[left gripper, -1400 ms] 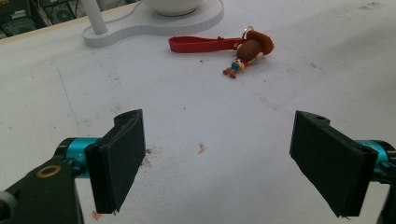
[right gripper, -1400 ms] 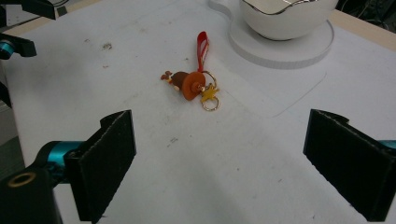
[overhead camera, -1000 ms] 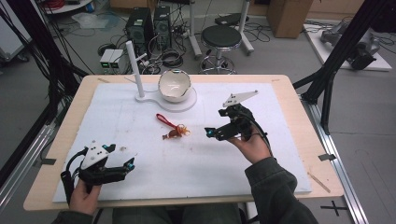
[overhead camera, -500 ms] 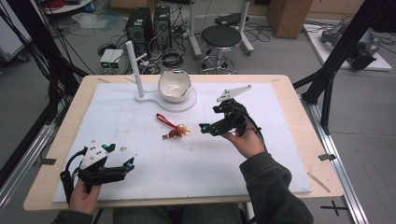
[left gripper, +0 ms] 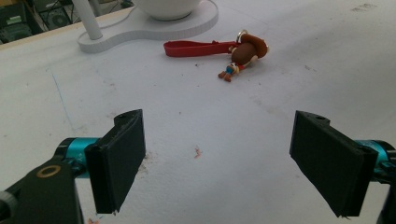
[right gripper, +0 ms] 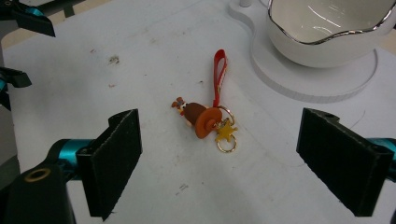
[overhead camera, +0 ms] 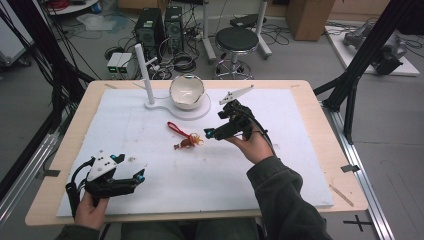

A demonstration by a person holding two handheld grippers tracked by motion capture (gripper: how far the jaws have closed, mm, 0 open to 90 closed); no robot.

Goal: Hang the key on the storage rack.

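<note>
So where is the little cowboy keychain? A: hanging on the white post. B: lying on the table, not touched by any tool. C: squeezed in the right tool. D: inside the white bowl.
B: the keychain lies flat on the table in front of the bowl, and the right tool is open beside it, not touching.

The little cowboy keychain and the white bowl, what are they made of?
The cowboy keychain looks like soft matte rubber or plastic, with a red strap of the same dull look and shiny gold metal rings and star. The white bowl looks like glazed ceramic: glossy, with a silvery wavy rim. It could be glossy plastic.
</note>
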